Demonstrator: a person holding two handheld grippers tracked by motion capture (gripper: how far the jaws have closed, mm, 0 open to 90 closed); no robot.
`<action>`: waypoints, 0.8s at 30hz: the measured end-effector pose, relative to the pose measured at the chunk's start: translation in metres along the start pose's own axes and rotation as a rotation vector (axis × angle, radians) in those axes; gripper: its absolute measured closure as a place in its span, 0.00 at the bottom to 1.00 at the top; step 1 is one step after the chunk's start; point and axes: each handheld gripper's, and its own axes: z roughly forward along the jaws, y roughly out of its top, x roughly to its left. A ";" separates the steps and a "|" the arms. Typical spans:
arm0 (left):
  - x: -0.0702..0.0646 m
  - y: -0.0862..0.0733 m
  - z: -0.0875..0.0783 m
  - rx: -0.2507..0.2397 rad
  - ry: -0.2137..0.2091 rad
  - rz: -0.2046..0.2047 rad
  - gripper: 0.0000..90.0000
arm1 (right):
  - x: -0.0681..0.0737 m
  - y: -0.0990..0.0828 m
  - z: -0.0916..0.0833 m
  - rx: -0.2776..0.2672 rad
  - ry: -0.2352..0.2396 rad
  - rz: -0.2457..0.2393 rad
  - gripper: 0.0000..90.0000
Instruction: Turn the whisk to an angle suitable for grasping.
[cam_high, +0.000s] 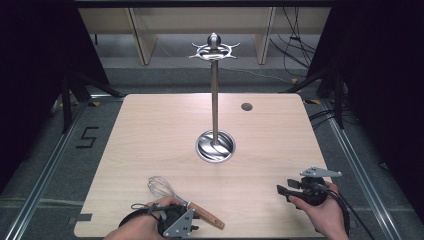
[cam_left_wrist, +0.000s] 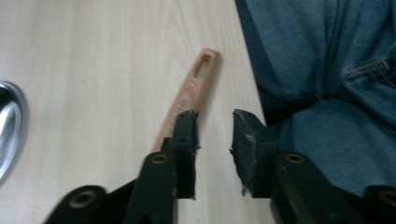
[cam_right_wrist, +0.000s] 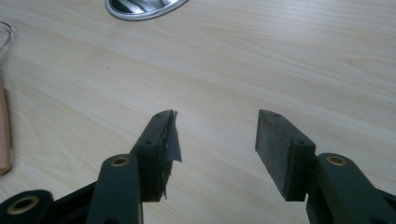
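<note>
From the high view, a tall metal stand (cam_high: 214, 100) with hooks on top rises from its round base in the middle of the tabletop (cam_high: 150, 130). A whisk (cam_high: 182, 201) with a wooden handle lies near the front edge, well in front of the stand. The left gripper (cam_high: 172, 220) sits right by the whisk's handle. The right gripper (cam_high: 295, 189) hangs off to the right of the stand, away from the whisk.

In the left gripper view, the jaws are apart and hold nothing. The wooden handle (cam_left_wrist: 189, 95) lies just under and beside the left-hand jaw, not between the two.

In the right gripper view, the jaws are wide apart over bare wood.

I think the step is picking up the whisk, maybe to hang it on the stand. Next, the left gripper needs to slide over so the handle sits between its jaws, then squeeze.
</note>
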 end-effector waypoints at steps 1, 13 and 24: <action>0.000 0.002 0.003 0.020 -0.028 -0.023 0.87 | 0.000 0.000 -0.001 0.003 -0.006 0.000 0.54; 0.012 0.021 0.031 0.236 -0.076 -0.124 0.99 | -0.001 0.000 -0.001 0.001 -0.008 -0.001 0.54; 0.027 0.031 0.050 0.291 -0.064 -0.285 0.99 | -0.001 0.000 0.000 -0.004 -0.001 -0.004 0.54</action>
